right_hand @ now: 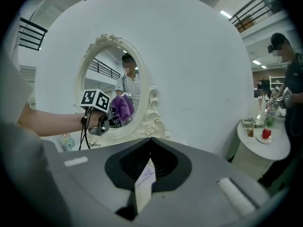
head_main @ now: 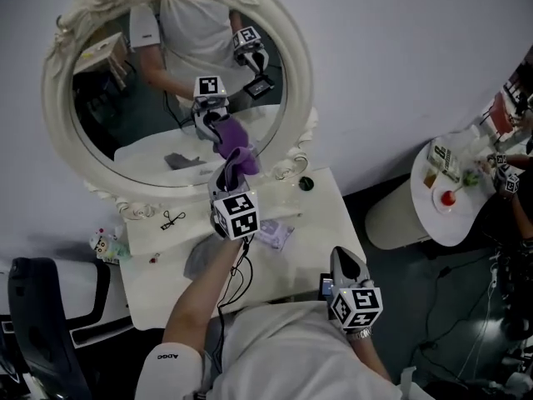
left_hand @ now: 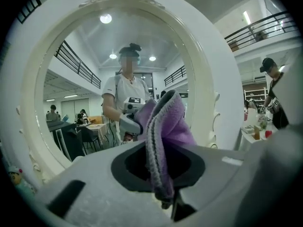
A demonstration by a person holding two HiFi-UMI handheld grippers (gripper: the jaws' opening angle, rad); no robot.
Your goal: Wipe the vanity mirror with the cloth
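Note:
The oval vanity mirror (head_main: 133,98) in its ornate white frame stands at the back of a white vanity table (head_main: 321,211). My left gripper (head_main: 231,172) is shut on a purple cloth (head_main: 242,158), which is held up against the lower right of the glass. In the left gripper view the cloth (left_hand: 163,131) bunches up out of the jaws of the left gripper (left_hand: 165,200), right before the mirror (left_hand: 85,79). My right gripper (head_main: 343,258) hangs low at the table's front right, away from the mirror (right_hand: 102,79). That right gripper (right_hand: 144,186) is shut on a thin white slip (right_hand: 143,181).
On the table lie a black hair clip (head_main: 172,218), a grey cloth (head_main: 200,258), a pale lilac packet (head_main: 276,233) and a dark knob (head_main: 306,183). A small toy (head_main: 103,244) sits at its left edge. A round side table (head_main: 456,219) with another person's hands stands right, a dark chair (head_main: 33,323) lower left.

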